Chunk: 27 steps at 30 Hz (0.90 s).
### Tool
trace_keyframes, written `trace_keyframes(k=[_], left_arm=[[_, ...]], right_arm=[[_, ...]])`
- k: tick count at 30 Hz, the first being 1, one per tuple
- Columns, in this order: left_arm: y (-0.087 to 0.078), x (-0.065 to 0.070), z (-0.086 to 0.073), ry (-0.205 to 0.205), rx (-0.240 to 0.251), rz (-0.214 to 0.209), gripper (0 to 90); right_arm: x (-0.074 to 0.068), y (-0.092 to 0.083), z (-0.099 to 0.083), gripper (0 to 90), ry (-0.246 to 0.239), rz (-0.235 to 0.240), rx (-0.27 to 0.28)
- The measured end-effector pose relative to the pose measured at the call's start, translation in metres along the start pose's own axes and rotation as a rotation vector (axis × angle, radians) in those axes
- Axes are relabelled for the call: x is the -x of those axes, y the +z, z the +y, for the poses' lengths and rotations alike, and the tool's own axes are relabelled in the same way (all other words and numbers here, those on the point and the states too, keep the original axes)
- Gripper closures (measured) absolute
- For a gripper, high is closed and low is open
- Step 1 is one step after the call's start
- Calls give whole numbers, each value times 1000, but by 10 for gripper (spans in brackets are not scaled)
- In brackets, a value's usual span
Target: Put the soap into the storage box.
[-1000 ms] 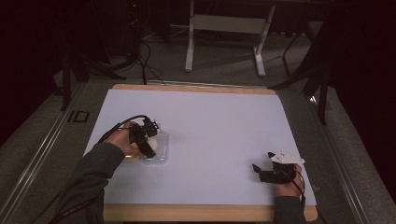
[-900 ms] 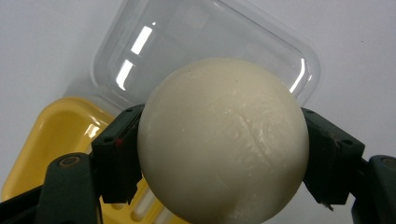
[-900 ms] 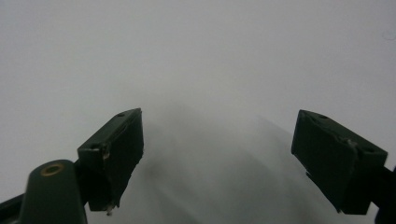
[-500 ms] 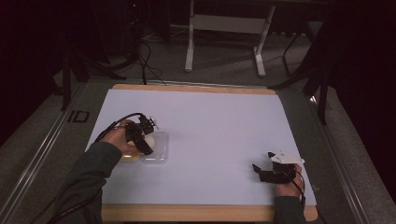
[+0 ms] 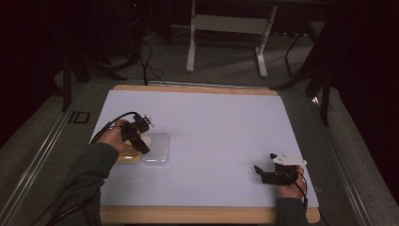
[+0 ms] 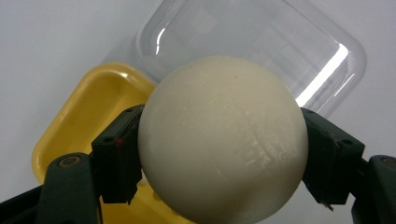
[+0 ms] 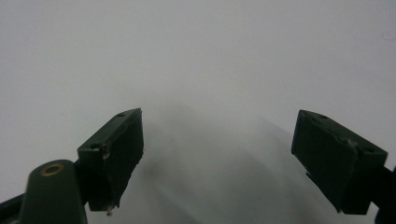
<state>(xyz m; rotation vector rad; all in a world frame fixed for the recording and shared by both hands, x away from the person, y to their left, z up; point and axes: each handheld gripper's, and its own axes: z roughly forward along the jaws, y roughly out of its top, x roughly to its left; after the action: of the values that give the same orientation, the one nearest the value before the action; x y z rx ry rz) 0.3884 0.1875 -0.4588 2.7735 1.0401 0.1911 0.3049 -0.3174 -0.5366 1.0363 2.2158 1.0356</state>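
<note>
Left gripper view: left tool clamps cream ball above yellow tray.

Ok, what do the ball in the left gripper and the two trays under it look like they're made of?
Ball: cream, matt, faint scuffs and a seam-like line; looks like hard plastic or foam, can't tell which. Yellow tray: opaque glossy plastic, by the soft sheen on its rounded rim. Clear tray: thin transparent plastic, with bright glare streaks and the white table showing through.

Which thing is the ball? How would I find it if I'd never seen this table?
Look at the left side of the white table. There the left gripper pinches a smooth cream ball above a yellow tray and a clear lid. It's round; they're flat.
</note>
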Motion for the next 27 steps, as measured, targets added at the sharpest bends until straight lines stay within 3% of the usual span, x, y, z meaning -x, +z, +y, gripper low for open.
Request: trace_keyframes(k=[27], left_arm=[[-2,-25,-20,-92,15,18,253]], right_arm=[[0,0,0,166,0,-1,-3]])
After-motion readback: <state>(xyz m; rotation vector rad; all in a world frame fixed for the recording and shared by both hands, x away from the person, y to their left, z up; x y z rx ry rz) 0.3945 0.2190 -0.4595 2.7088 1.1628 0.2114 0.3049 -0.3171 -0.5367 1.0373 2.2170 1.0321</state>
